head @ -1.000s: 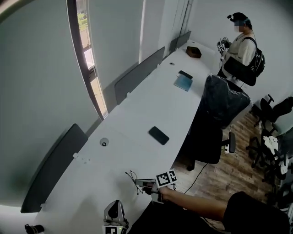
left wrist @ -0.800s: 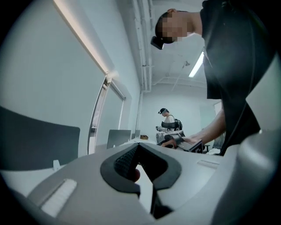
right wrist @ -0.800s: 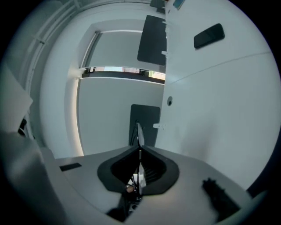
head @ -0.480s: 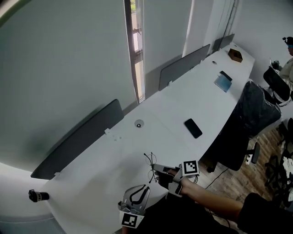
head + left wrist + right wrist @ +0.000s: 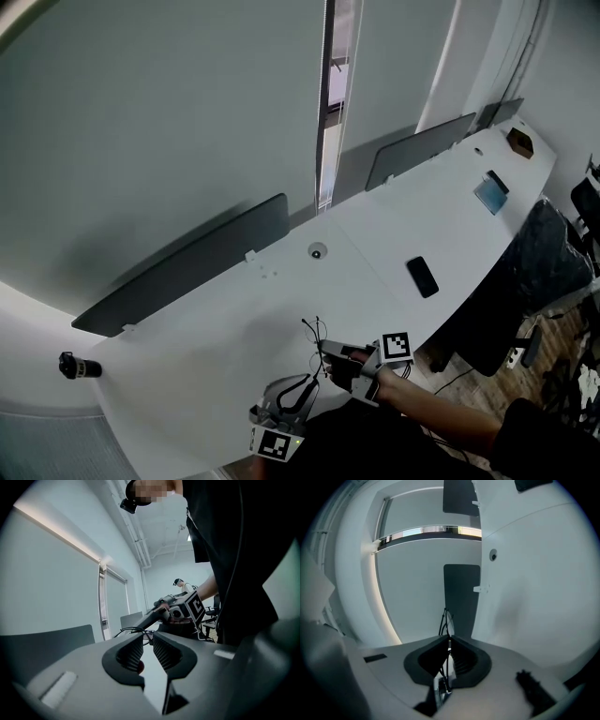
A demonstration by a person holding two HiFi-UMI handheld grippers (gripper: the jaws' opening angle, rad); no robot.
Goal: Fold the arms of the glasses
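**Claw and glasses status**

1. Right claw (image 5: 449,641): the jaws are closed on the glasses (image 5: 446,620). The thin wires of the glasses run between the pads and leave the tips toward 12 o'clock in the right gripper view.
2. Left claw (image 5: 147,637): the jaws stand a narrow gap apart and have just been opening. Nothing is pressed between the pads. The glasses (image 5: 133,630) lie just beyond the tips.
3. Markings: the cube on the right claw (image 5: 328,349) carries a black-and-white square marker (image 5: 397,345). The left claw (image 5: 307,382) carries another marker (image 5: 274,445). Neither shows readable text.
4. Glasses (image 5: 314,330): a thin, dark wire frame. In the head view it projects from the right claw toward 11 o'clock, over the near edge of the white tabletop (image 5: 375,234). Whether the arms are folded cannot be told.
5. Surroundings: the left claw is at 7 o'clock from the right claw. A black phone (image 5: 423,277) lies flat on the tabletop at 2 o'clock, well apart.
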